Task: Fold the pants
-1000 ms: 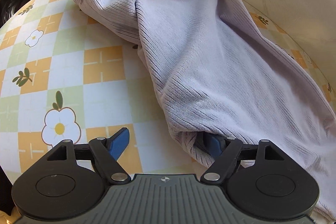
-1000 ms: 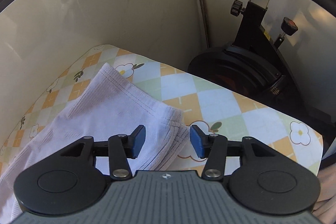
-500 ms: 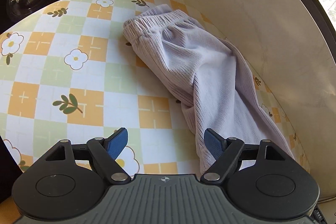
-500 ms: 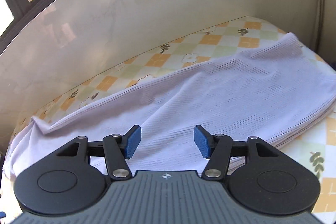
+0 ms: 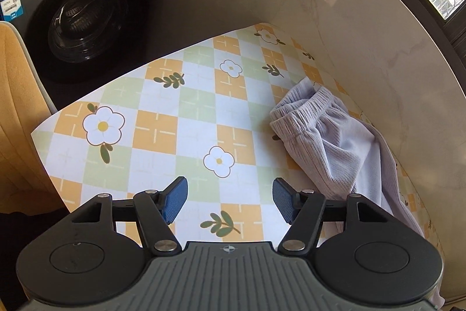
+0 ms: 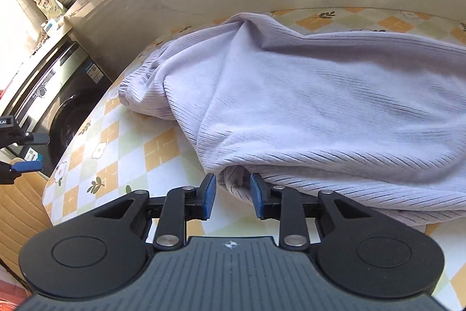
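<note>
Both grippers have shifted since a second ago: the left one, then half buried under the pants, now hangs above bare tablecloth, and the right one, then looking at the cuff end and an exercise bike, now faces the long side of the cloth.

Taking the table (image 5: 154,133) as landmark: it stands against a pale wall (image 5: 364,28), with a dark washer (image 5: 84,16) past its far left edge. Its checked, flowered cover is bare over most of the left half. The pants (image 6: 320,95), pale lilac and ribbed, lie rumpled lengthwise along the wall side of the table, the gathered waistband (image 5: 300,112) toward the washer end and the legs running off to the right.

From the left wrist, the left gripper (image 5: 230,201) stands spread over a green and orange check near the table's front, its jaws having just narrowed a little with nothing between them; the pants lie to its right and farther back, apart from its blue pads (image 5: 174,198).

From the right wrist, the right gripper (image 6: 233,196) is at the pants' near edge. Its jaws have just been closing, and a small fold of the ribbed edge (image 6: 237,179) sits between the pads (image 6: 208,193); whether they press it yet I cannot tell. The left gripper's blue pad also shows at that view's left margin, beside the washer.
</note>
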